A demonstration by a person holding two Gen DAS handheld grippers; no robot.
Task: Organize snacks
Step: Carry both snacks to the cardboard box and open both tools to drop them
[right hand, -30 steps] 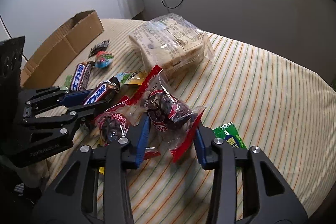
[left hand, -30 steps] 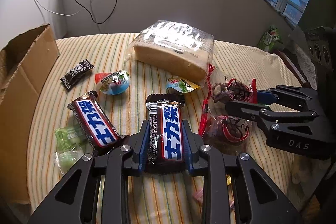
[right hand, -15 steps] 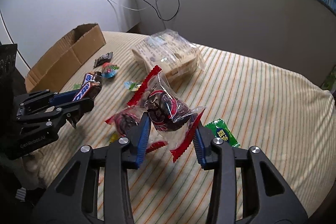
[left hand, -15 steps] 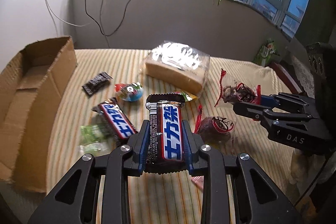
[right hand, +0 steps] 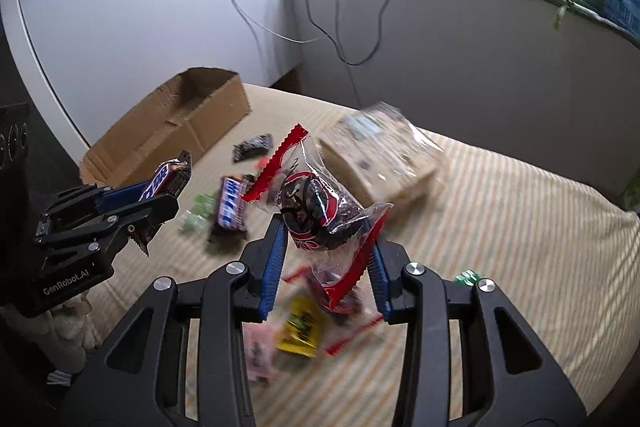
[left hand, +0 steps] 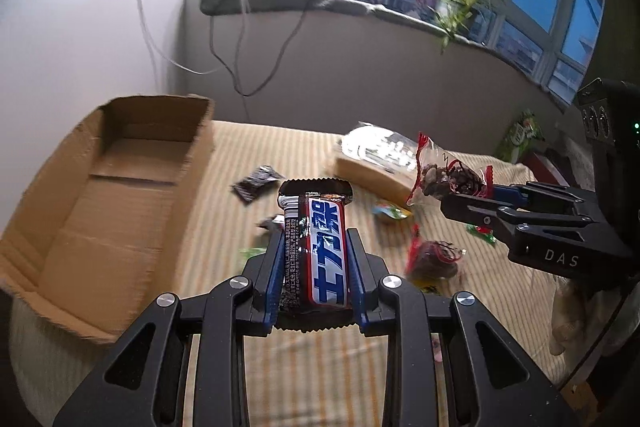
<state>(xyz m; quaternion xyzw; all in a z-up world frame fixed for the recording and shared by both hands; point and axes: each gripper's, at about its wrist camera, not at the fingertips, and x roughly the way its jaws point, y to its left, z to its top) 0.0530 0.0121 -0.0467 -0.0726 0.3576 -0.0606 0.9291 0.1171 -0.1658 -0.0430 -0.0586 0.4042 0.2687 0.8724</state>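
We have the left gripper (left hand: 316, 267) clamped across the middle of a light, stiff chocolate bar (left hand: 318, 247) and the right gripper (right hand: 326, 255) pinching a soft, crinkly, slippery snack bag (right hand: 316, 207), both above the table (right hand: 500, 219), right of the cardboard box (left hand: 116, 195).

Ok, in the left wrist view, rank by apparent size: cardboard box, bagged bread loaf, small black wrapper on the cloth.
1. Open brown cardboard box, clearly largest.
2. Clear-bagged bread loaf, though it lies farther from the camera.
3. Small black crinkled wrapper, smallest.
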